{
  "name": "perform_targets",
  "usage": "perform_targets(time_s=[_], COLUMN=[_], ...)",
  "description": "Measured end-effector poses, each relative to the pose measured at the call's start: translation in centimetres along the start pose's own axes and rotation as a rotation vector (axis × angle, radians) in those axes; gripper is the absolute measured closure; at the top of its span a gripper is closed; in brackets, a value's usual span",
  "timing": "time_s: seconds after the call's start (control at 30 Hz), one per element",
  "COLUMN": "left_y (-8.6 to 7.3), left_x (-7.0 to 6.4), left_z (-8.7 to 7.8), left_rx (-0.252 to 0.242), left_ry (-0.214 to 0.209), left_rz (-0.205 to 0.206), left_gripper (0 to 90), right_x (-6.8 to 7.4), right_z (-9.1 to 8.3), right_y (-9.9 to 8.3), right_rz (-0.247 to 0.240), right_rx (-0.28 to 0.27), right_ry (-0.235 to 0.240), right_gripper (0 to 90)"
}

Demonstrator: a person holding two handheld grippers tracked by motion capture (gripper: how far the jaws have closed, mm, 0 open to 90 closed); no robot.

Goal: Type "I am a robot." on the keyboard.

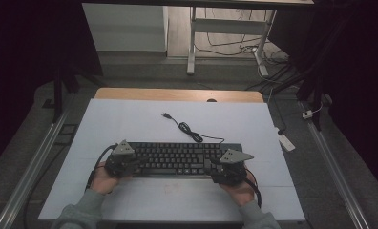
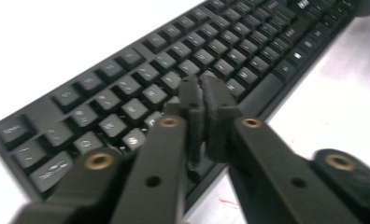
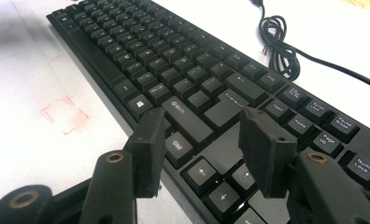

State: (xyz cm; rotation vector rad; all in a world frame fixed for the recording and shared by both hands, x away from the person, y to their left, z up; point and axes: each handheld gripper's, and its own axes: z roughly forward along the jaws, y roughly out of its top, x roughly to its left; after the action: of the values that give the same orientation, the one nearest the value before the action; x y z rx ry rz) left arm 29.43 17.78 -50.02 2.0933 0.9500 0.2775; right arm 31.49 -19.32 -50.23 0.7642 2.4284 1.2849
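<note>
On white mat: black keyboard (image 1: 182, 159) centred | left gripper (image 2: 202, 100) jaws pressed together, empty, tip over left-hand keys, likely poking | right gripper (image 3: 204, 140) jaws wide apart, empty, above arrow-key end, seemingly steadying.

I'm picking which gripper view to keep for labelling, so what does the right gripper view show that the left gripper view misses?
In the right gripper view the right gripper has its jaws apart over the arrow and Ctrl keys, with the keyboard's coiled cable and faint red marks on the white table.

In the left gripper view the left gripper has its jaws pressed together over the keyboard's left end, above the bottom key rows.

Both show the black keyboard lying on the white table.
</note>
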Motion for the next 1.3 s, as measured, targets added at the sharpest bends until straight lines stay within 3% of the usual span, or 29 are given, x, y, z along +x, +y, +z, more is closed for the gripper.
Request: perform_targets(time_s=[0.6,1.3], left_y=[0.3,0.2], left_x=[-2.1,-2.8], left_z=[2.4,3.9], left_rx=[0.059,0.102], left_ry=[-0.024,-0.005], left_rz=[0.072,0.103], left_gripper=[89.0,88.8], right_x=[-0.1,-0.1], right_z=[0.0,0.1], right_y=[-0.1,-0.1], right_rz=[0.000,-0.003], right_rx=[0.006,0.013], right_ry=[-0.006,-0.007], right_gripper=[51.1,50.9])
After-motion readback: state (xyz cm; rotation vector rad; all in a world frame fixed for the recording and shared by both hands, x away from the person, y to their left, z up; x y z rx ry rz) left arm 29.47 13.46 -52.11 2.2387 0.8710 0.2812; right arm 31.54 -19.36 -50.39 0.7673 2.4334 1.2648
